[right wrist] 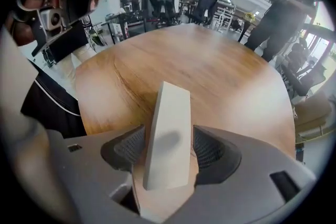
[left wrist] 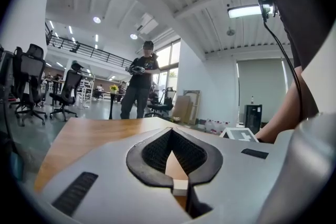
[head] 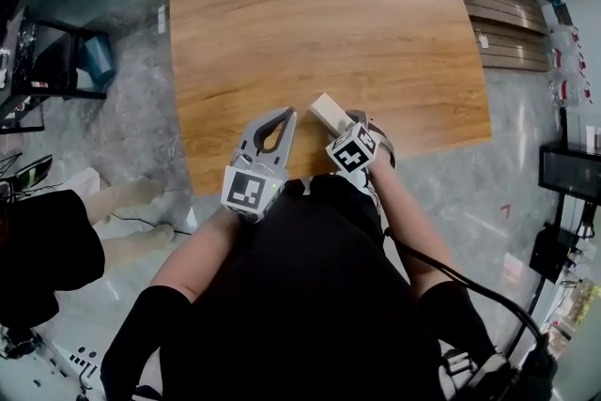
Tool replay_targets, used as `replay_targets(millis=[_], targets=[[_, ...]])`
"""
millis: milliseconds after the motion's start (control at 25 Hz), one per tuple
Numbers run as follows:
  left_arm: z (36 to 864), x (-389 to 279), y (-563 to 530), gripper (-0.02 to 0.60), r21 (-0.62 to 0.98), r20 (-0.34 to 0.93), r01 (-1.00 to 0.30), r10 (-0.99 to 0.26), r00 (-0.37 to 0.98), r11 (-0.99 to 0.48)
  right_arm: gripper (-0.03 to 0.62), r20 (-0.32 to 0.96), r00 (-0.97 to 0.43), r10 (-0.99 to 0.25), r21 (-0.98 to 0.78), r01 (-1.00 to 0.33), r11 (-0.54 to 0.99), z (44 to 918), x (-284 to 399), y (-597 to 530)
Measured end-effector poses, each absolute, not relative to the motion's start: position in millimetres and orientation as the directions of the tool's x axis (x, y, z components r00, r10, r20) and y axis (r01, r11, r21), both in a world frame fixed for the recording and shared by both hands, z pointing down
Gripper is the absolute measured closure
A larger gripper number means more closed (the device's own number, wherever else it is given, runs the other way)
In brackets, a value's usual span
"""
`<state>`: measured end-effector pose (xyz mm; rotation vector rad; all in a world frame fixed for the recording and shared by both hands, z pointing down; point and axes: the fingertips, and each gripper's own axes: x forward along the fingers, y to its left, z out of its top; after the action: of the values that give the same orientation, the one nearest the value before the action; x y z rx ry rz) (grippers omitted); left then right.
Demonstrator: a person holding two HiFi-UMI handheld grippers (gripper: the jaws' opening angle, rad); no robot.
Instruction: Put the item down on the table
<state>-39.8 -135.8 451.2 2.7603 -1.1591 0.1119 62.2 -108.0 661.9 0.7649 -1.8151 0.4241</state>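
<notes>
Pale block (right wrist: 167,131) lies at the bench's (head: 319,14) 6 o'clock edge, between the parted jaws of the right hand-held gripper (right wrist: 168,153); the left hand-held gripper (head: 282,119) is closed and empty.

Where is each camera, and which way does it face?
Head view: on the head, steeply down at the table; both arms, left tool, right tool.
Left gripper view: on left tool, along shut jaws across the table; forearm at right.
Right gripper view: on right tool, along open jaws at the block; black clothing at left.
Shared: head and right gripper views show the block.
</notes>
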Motion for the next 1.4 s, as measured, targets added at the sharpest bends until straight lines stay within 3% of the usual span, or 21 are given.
replay_targets(millis=[440,640,1160,1400], targets=[[464,-44,-150,0.574,0.152,0.158,-0.754,-0.738,0.656,-0.639,0.348,0.986,-0.163,-0.021,-0.096,-0.675,0.731,697,63,-114],[465,-45,-153,0.574,0.132,0.146,-0.749,-0.734,0.663,-0.65,0.344,0.993,-0.109,0.045,-0.106,-0.665,0.739,700,64,-117],[463,-40,-149,0.574,0.149,0.143,-0.735,-0.721,0.678,-0.662,0.338,0.97,-0.218,-0.11,-0.069,-0.675,0.734,687,72,-112],[467,-41,-148,0.574,0.129,0.151,-0.737,-0.721,0.676,-0.664,0.338,0.882,-0.379,-0.28,-0.146,-0.785,0.602,640,78,-119]])
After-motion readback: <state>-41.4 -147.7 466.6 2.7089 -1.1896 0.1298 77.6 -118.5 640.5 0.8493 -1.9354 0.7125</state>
